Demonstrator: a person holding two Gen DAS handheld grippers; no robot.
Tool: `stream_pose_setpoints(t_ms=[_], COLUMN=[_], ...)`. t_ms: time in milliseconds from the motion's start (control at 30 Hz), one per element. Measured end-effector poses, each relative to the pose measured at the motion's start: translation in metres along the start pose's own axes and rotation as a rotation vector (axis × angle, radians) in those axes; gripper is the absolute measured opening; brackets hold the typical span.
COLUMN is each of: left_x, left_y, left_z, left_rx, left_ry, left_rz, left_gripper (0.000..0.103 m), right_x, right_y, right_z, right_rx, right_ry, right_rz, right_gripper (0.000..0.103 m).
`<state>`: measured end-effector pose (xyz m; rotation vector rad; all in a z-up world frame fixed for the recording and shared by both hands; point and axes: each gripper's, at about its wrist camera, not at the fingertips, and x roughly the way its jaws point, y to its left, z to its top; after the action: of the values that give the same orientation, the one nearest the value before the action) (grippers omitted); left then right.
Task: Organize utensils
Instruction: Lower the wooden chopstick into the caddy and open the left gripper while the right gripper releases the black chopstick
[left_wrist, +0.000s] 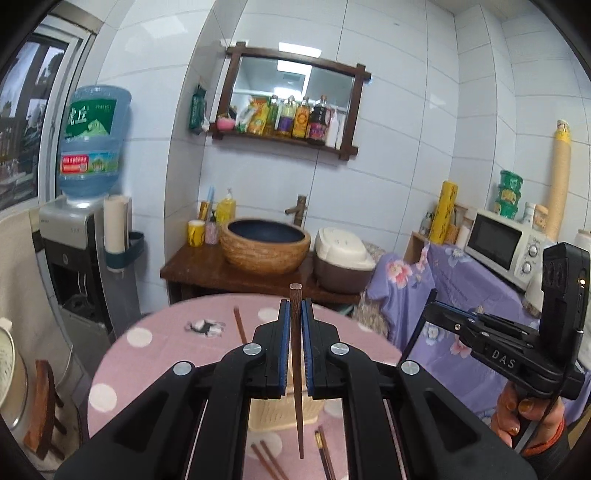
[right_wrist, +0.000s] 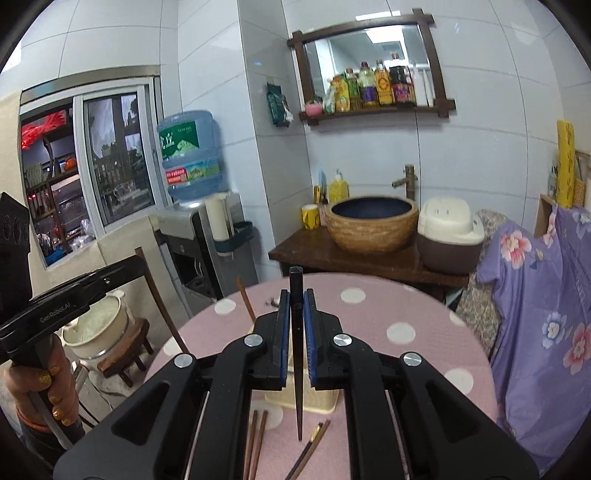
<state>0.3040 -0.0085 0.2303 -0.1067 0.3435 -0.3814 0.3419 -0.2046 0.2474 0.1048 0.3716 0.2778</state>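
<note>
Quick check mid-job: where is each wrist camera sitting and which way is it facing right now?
Left wrist: behind the left claw, which clamps a brown chopstick above the pink dotted table, facing the basin wall; right claw and hand at right.
Right wrist: behind the right claw, which clamps a black chopstick, same heading; left hand at left.
Shared: table, cream basket, basin, loose chopsticks.

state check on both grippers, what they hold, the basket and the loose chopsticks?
left gripper: shut on brown chopstick
brown chopstick: held upright, tip down above the table
right gripper: shut on black chopstick
black chopstick: held upright, tip down
cream basket: on the pink table, contents hidden
loose chopsticks: lying flat on the table
</note>
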Motion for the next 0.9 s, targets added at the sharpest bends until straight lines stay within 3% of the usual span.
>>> stream_pose_setpoints(t_ms=[167, 367, 500, 900], left_x=[0.011, 0.036, 0.056, 0.103], left_y=[-0.007, -0.008, -0.002, 0.01], left_z=[0.034, 0.046, 0.036, -0.029], left_rx=[-0.001, 0.001, -0.017, -0.028], left_ry=[-0.064, -0.089, -0.083, 0.06], left_rz=[0.043, 0.113, 0.138, 0.153], left_gripper=[0.007, 0.007, 0.007, 0.007], right_x=[0.005, 0.033, 0.062, 0.123], right_y=[0.012, 0.021, 0.02, 0.008], right_z=[0.041, 0.063, 0.047, -0.027], right_rx=[-0.013, -0.015, -0.011, 0.018], right_ry=[-0.056, -0.083, -0.052, 0.097], right_rz=[-0.011, -0.038, -0.057, -0.087], right_gripper=[0.008, 0.008, 0.008, 0.008])
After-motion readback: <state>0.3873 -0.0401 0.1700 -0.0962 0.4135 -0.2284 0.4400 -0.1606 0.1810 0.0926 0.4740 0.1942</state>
